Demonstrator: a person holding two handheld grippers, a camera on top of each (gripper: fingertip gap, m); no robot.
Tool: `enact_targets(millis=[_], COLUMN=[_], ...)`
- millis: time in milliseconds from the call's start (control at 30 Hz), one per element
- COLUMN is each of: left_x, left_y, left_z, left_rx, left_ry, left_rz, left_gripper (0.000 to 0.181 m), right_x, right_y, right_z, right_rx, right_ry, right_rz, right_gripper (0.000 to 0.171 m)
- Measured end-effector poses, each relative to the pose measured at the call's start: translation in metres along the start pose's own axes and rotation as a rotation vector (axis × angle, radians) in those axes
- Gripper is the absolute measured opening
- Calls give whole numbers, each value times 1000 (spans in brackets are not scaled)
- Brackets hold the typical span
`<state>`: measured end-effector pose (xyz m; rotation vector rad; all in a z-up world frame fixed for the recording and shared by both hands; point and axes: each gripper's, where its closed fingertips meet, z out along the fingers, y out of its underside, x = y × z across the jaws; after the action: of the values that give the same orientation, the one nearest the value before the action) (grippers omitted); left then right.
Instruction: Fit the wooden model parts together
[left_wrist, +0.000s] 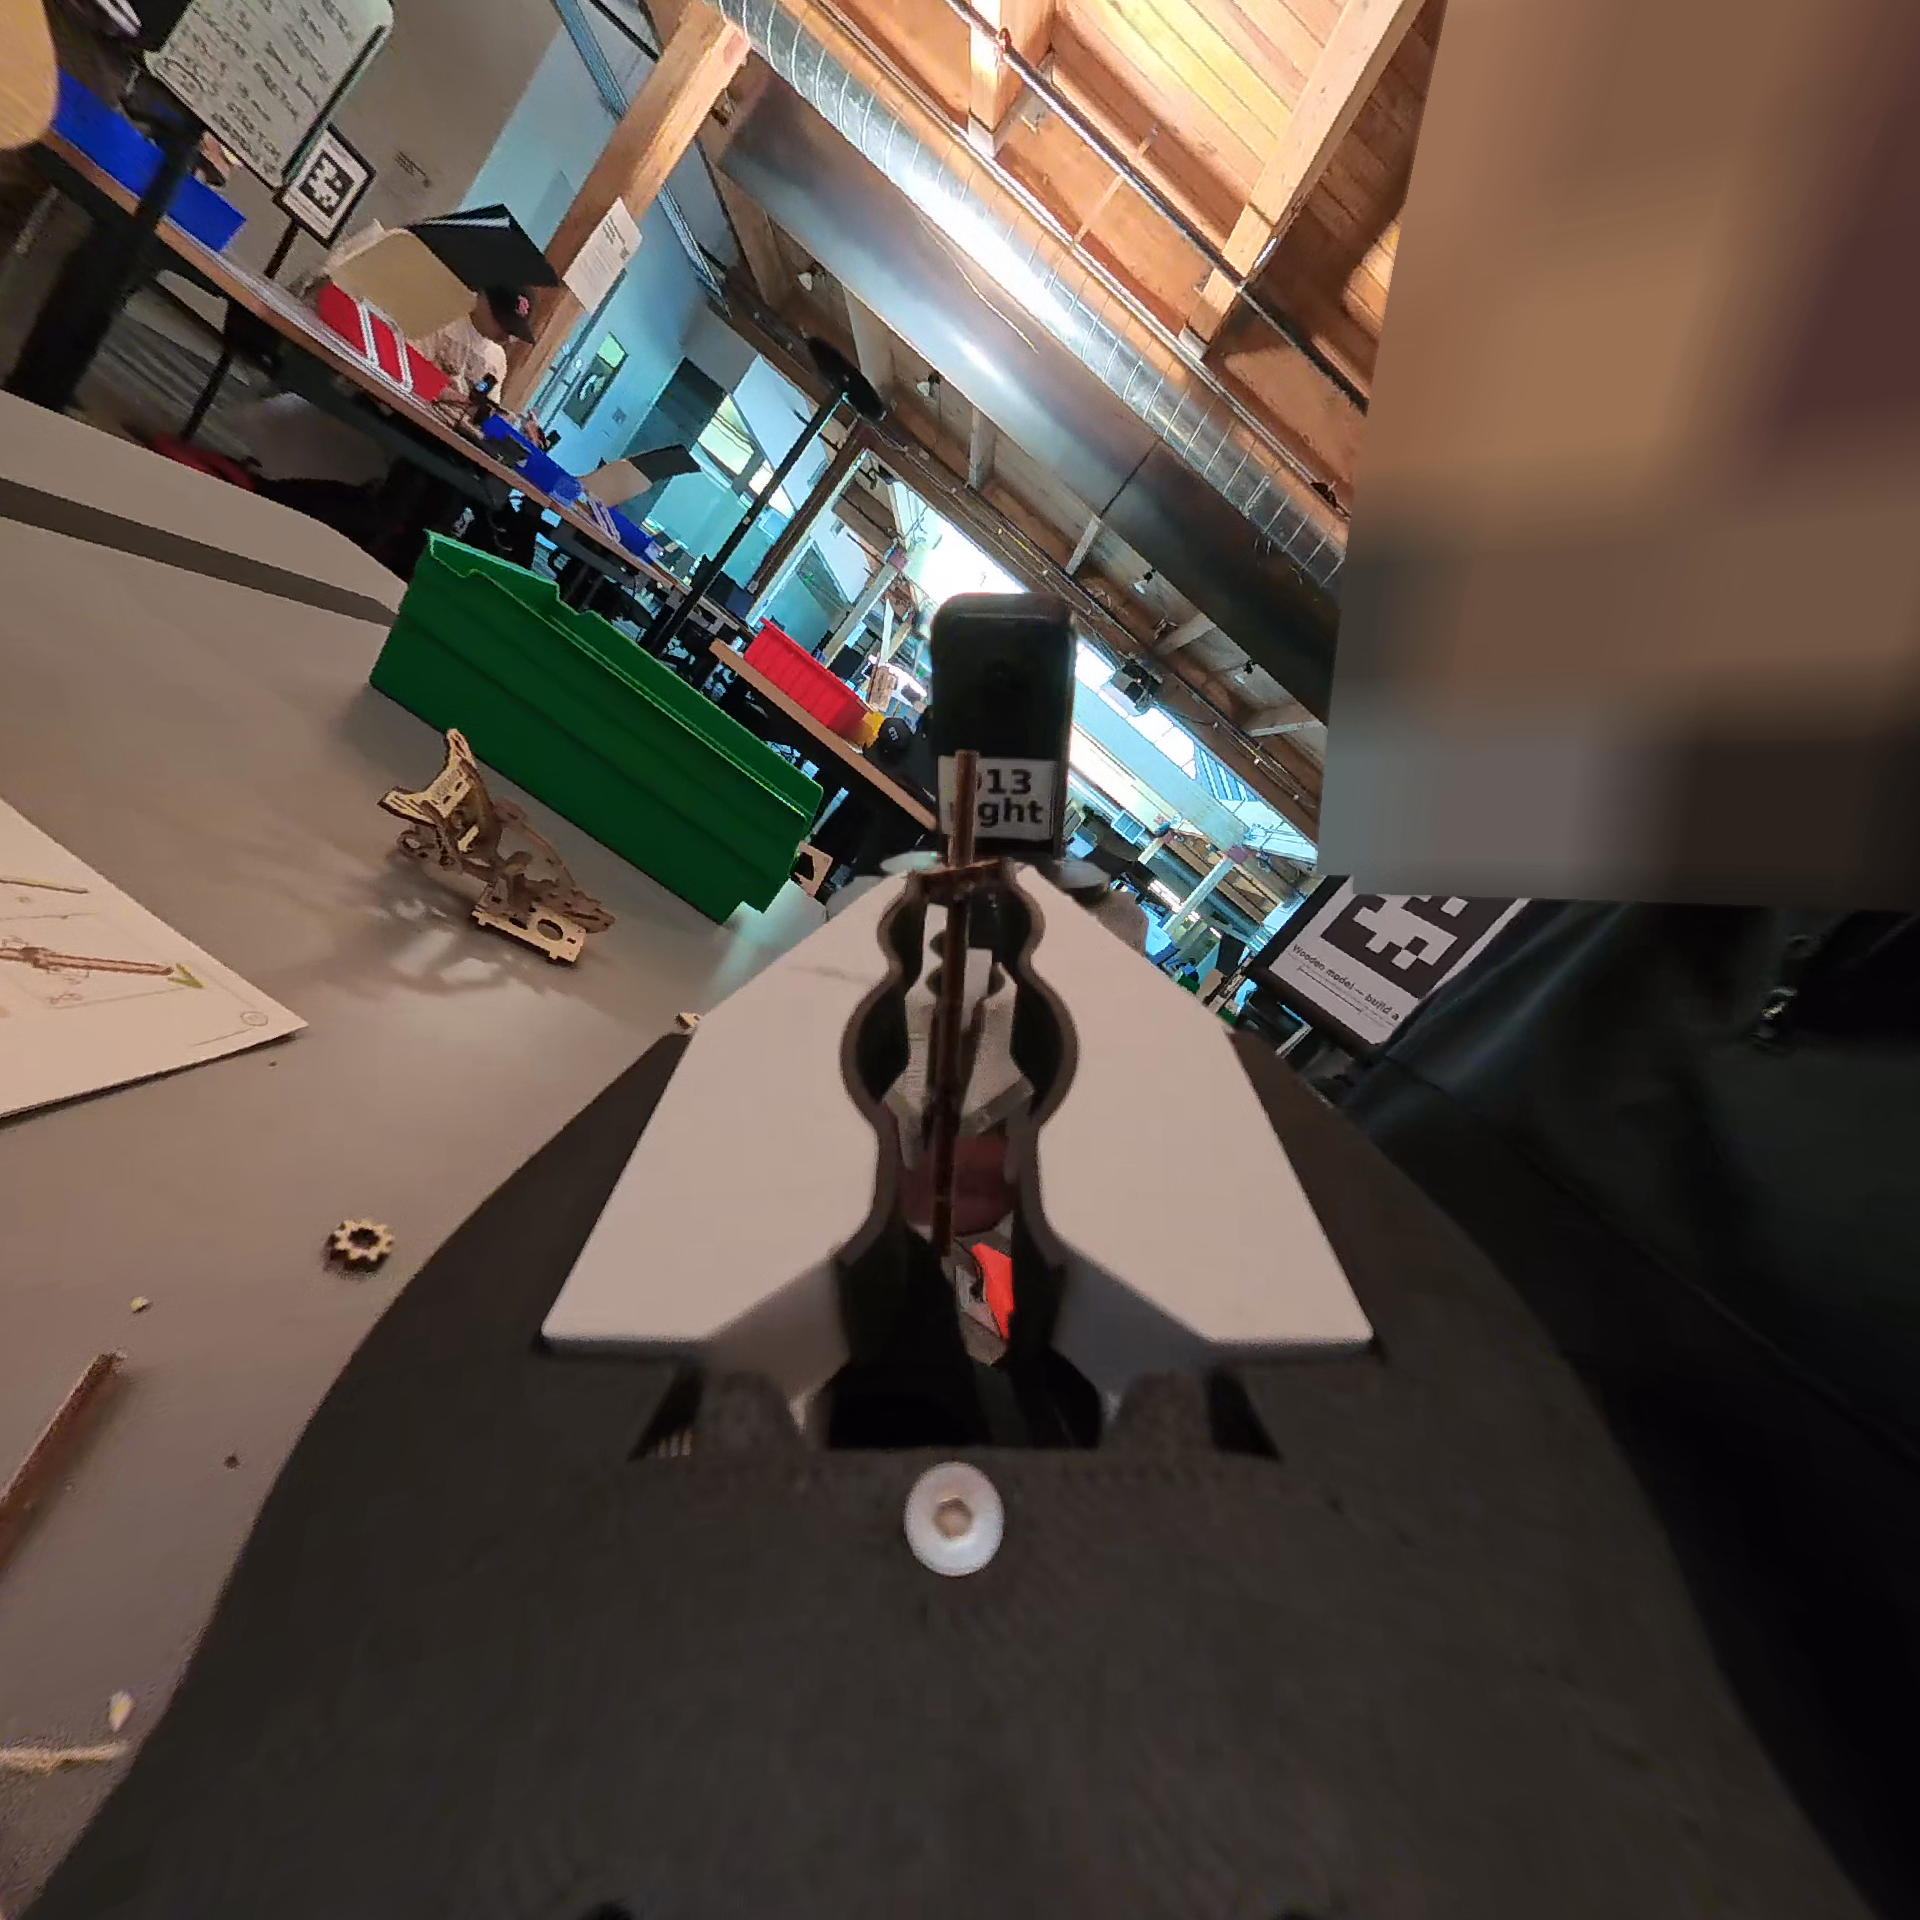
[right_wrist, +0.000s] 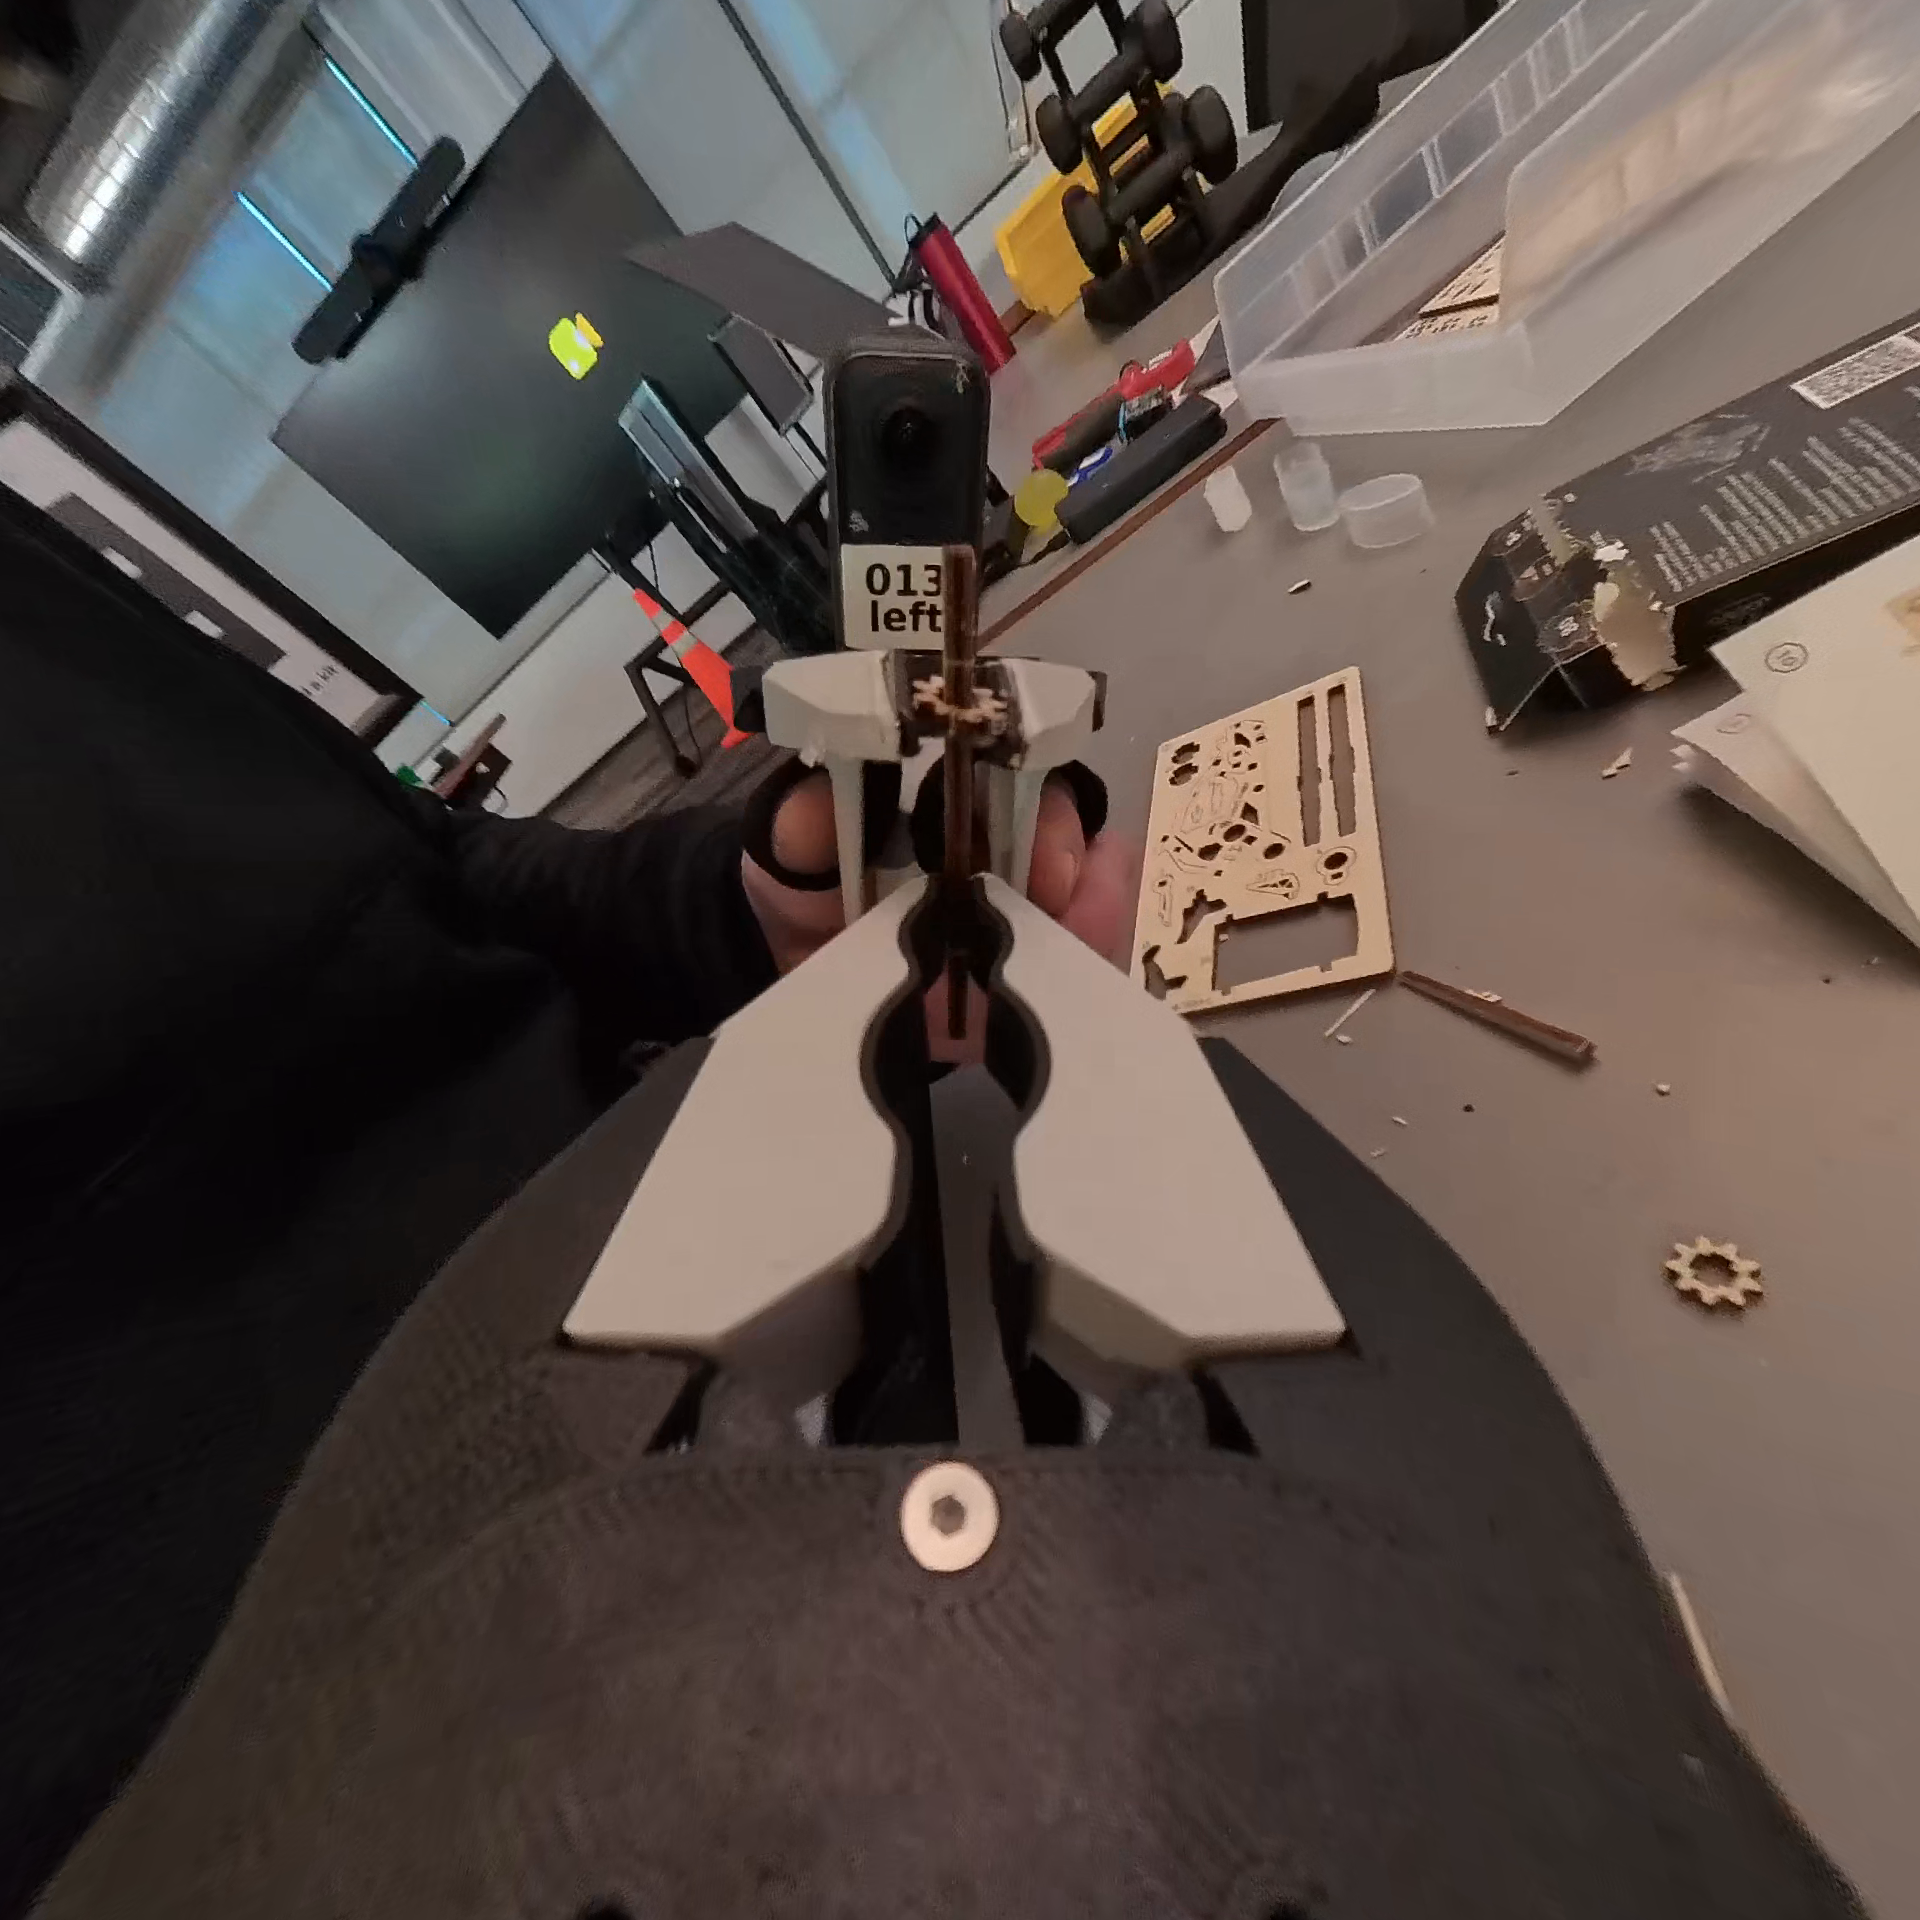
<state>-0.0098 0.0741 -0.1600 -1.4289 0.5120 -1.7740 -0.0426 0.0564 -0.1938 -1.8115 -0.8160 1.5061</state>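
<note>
While facing, hand-held grippers (right_wrist: 951, 691) level.

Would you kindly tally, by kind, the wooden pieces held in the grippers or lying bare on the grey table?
Gears: 2, the held gear in the left gripper and the loose gear on the table
Sticks: 2, the held stick in the right gripper and the loose stick
Punched sheet: 1
Part-built model: 1
Total: 6
</note>
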Motion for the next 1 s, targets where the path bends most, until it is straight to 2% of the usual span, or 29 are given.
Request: enact_targets(millis=[67, 267, 300, 400, 500, 567, 600, 700, 900, 1000], left_x=[-3, -15, -17, -16, -13, -9, -8, -6, -1, -4], left_y=[-2, 6, 7, 4, 6, 7, 8, 6, 13, 15], left_z=[-6, -24, -27, -31, -25, -19, -17, -16, -13, -17], left_rx=[10, -140, -150, -134, -146, -143, -140, -117, -93, -120], left_ry=[-22, -170, -190, -203, -192, -164, -160, -136, -104, -138], left_rz=[-9, 122, 137, 149, 156, 152, 145, 120, 70, 94], left_gripper=[12, 12, 3, 8, 24, 28, 27, 8, 6, 8], right_x=[5, 17, 18, 19, 15, 15, 13, 8, 6, 7], right_y=[1, 2, 2, 6, 10, 13, 14, 15, 23, 25], right_z=[-4, -18, -19, -23, -22, -22, -22, -22, -20, -19], right_rx=[-32, -147, -147, -172, -183, -195, -200, -201, -223, -220], right_ry=[41, 157, 167, 173, 142, 134, 128, 102, 95, 98], right_rz=[-27, -139, -143, -148, -135, -130, -135, -136, -142, -146], right_gripper=[1, 1, 1, 1, 1, 0, 0, 1, 0, 1])
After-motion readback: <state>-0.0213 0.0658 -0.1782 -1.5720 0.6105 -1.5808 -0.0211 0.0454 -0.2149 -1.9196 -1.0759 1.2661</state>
